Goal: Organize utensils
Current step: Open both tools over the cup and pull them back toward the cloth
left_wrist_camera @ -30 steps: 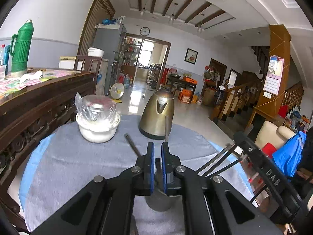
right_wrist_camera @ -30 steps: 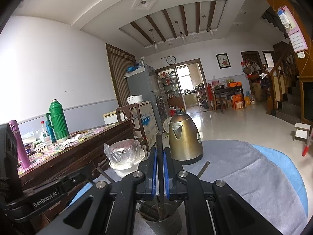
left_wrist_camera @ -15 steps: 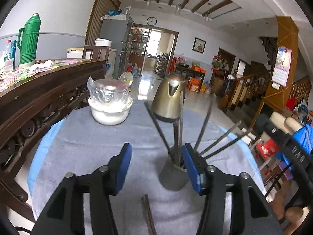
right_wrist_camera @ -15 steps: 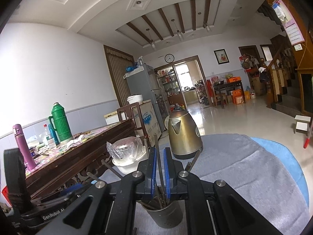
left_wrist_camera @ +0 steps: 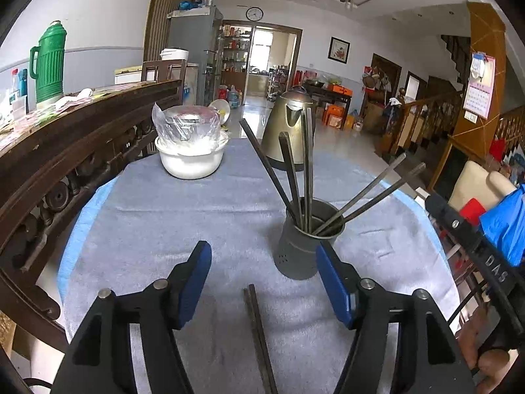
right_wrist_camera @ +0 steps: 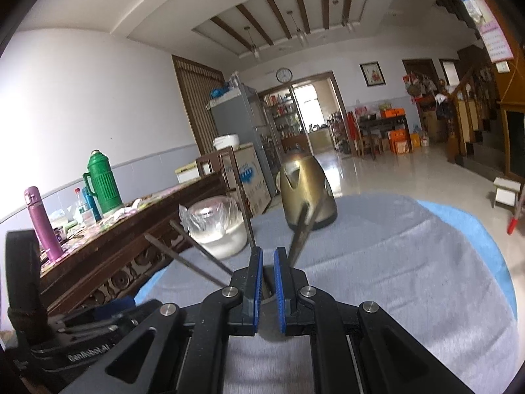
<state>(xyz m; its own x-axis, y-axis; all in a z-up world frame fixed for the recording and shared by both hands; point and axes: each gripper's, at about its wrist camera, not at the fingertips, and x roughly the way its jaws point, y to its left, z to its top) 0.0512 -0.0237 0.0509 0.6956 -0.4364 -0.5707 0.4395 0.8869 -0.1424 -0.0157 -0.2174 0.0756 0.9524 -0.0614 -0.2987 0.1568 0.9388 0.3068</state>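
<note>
The left gripper (left_wrist_camera: 264,282) hangs low over the grey tablecloth (left_wrist_camera: 170,216), its blue pads (left_wrist_camera: 193,279) spread wide with nothing between them. Directly below that gap, a loose pair of dark chopsticks (left_wrist_camera: 259,338) lies flat on the cloth. Just beyond stands the metal utensil holder (left_wrist_camera: 305,246), upright, with several dark chopsticks (left_wrist_camera: 288,177) fanned out of it.

The right gripper (right_wrist_camera: 268,282) hovers above that holder, its pads (right_wrist_camera: 254,282) drawn nearly together with only a thin slit between; whether they pinch a chopstick there I cannot tell.

Farther back sit a white bowl (left_wrist_camera: 192,161) topped with a plastic-wrapped dish and a brass-coloured kettle (left_wrist_camera: 290,128). A green thermos (left_wrist_camera: 49,62) stands on the wooden sideboard (left_wrist_camera: 65,138).
</note>
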